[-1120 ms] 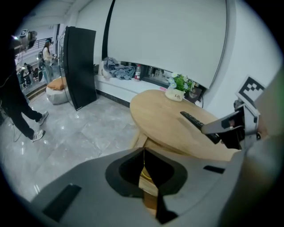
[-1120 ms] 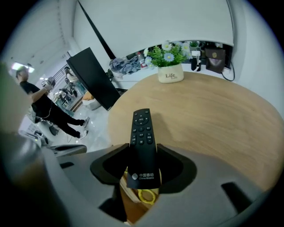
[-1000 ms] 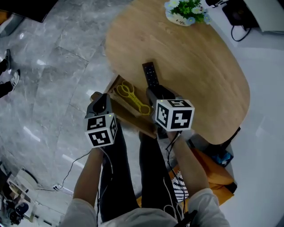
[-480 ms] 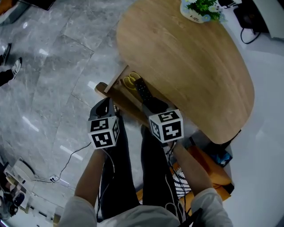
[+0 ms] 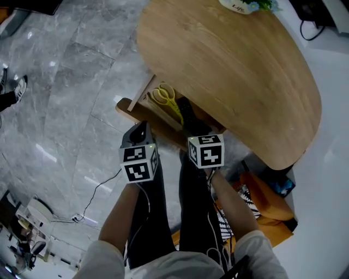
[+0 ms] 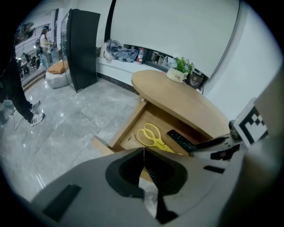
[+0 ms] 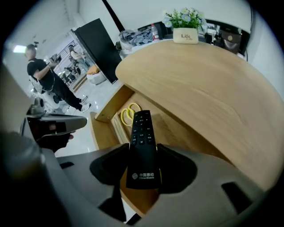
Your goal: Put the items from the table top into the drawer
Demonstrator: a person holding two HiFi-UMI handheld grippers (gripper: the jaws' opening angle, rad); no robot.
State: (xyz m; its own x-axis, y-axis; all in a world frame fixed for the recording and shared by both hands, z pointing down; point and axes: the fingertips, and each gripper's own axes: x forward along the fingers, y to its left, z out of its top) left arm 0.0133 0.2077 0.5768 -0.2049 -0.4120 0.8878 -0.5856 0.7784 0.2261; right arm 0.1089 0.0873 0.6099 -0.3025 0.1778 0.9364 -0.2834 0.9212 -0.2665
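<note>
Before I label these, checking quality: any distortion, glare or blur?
Left and right gripper views: fisheye, with black rounded corners. Head view: pale glare streaks on the grey floor. Right gripper view: print on the remote reads sharp.

Black remote (image 7: 142, 133), buttons up, gripped in right gripper (image 7: 143, 153) over open wooden drawer (image 7: 101, 133) (yellow scissors (image 7: 127, 113) lying flat inside).

The head view's top edge cuts off the plant pot (image 5: 238, 5); the table top (image 5: 234, 71) covers the back of the drawer (image 5: 143, 114).
</note>
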